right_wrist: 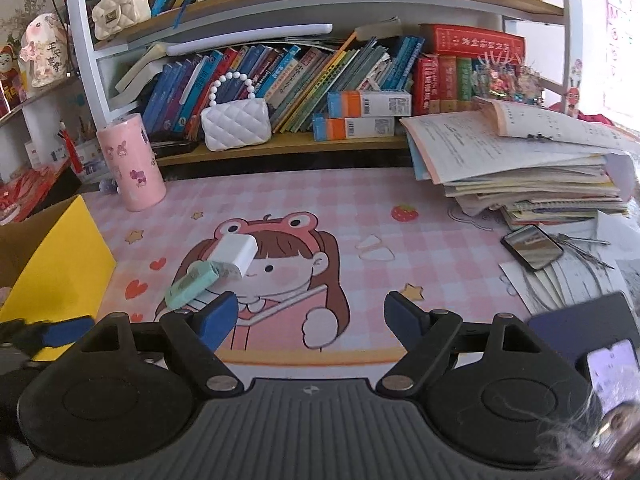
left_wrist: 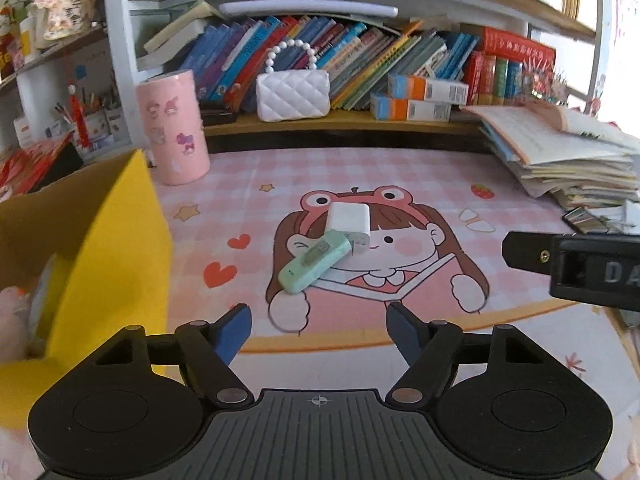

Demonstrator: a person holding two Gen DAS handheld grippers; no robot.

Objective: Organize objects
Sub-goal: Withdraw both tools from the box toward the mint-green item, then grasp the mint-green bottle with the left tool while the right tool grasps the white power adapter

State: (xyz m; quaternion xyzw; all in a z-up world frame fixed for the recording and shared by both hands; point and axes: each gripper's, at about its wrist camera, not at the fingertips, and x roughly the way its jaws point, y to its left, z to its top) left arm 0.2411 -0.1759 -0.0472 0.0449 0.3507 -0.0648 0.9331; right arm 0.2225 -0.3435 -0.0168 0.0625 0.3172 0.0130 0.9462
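Note:
A mint-green oblong gadget (left_wrist: 314,266) lies on the pink cartoon desk mat (left_wrist: 400,176), its far end resting against a white charger block (left_wrist: 349,220). Both sit ahead of my left gripper (left_wrist: 318,326), which is open with nothing between its blue pads. In the right wrist view the green gadget (right_wrist: 192,283) and the white charger (right_wrist: 235,255) lie ahead and to the left of my right gripper (right_wrist: 308,320), also open and empty. A yellow-lined cardboard box (left_wrist: 108,248) stands at the mat's left edge, with soft items inside.
A pink printed cylinder (left_wrist: 173,128) stands at the back left. A white quilted purse (left_wrist: 293,94) and boxes sit on the low shelf. A pile of papers and books (right_wrist: 528,168) fills the right, with a phone (right_wrist: 532,246) and a dark notebook (right_wrist: 588,324) nearer.

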